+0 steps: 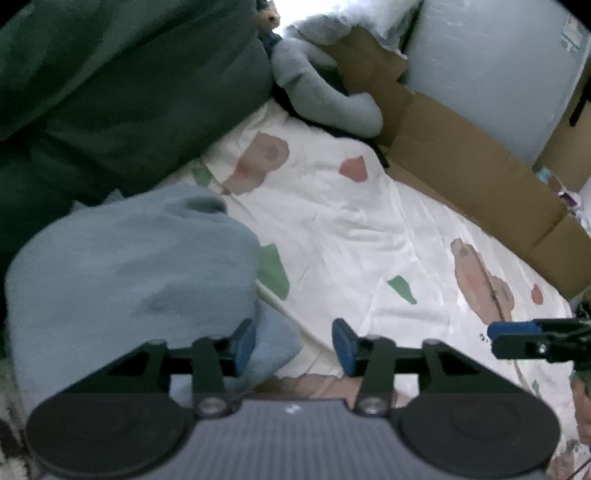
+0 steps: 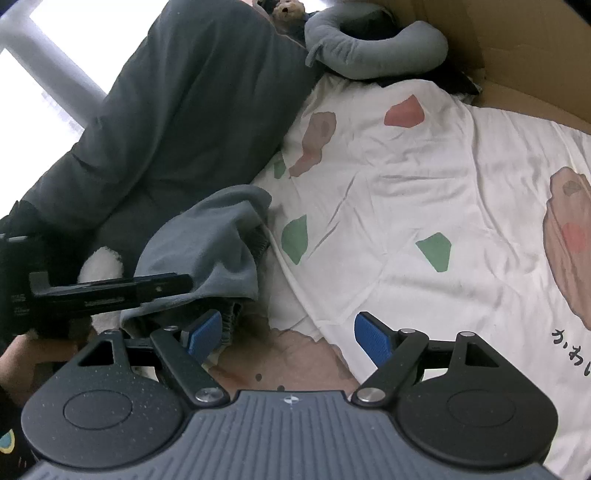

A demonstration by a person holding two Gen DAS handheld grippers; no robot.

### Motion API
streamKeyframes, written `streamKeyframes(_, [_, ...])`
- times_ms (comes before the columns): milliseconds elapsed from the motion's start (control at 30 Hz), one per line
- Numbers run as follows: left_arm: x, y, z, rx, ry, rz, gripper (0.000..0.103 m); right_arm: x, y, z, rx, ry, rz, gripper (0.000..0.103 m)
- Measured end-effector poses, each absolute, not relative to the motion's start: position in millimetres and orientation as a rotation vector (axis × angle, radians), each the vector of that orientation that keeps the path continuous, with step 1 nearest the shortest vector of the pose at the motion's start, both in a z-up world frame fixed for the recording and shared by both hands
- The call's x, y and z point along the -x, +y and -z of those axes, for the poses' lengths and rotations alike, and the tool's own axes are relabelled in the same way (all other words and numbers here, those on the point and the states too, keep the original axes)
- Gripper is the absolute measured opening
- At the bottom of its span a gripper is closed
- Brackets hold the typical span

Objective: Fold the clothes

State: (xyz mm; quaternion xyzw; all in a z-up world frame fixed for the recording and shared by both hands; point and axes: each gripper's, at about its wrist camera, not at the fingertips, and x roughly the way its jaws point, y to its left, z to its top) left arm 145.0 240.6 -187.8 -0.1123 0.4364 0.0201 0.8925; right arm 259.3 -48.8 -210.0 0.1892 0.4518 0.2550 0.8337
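A light blue garment (image 1: 129, 266) lies bunched on the left of the white printed bed sheet (image 1: 351, 229). My left gripper (image 1: 293, 343) hovers at its near right corner. Its jaws stand apart, a fold of the cloth lies beside the left pad (image 1: 244, 345), and nothing is pinched. In the right wrist view the same garment (image 2: 207, 243) is a grey-blue heap, with the left gripper (image 2: 177, 286) seen side-on over it. My right gripper (image 2: 290, 336) is open just right of the heap, above the sheet (image 2: 424, 184), with nothing between its fingers. It also shows at the left view's right edge (image 1: 495, 338).
A dark green duvet (image 1: 110, 92) fills the left and back. A grey U-shaped pillow (image 2: 369, 51) lies at the head of the bed, with a small plush toy (image 2: 286, 9) behind it. Brown cardboard (image 1: 461, 158) lines the right side. A person's hand (image 2: 26, 354) shows at lower left.
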Motion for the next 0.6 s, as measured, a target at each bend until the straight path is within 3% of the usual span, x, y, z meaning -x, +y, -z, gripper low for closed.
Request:
streamKeyframes(133, [-130,254,170,0.228,0.854,-0.1,0.069,-258,-51,208,-0.402,0.955,-0.546,0.084])
streamKeyframes(367, [-112,289,162,0.179,0.808,-0.262,0.078,-255,-52,212,-0.388,0.973,-0.544,0.084])
streamKeyframes(500, [-101,313,174,0.206,0.823,-0.356,0.079,-252,-48,216,-0.38,0.992,-0.551,0.084])
streamKeyframes(600, [-93,327,189,0.225,0.843,-0.404,0.085,-250,-44,218,-0.367,1.003,-0.561,0.084])
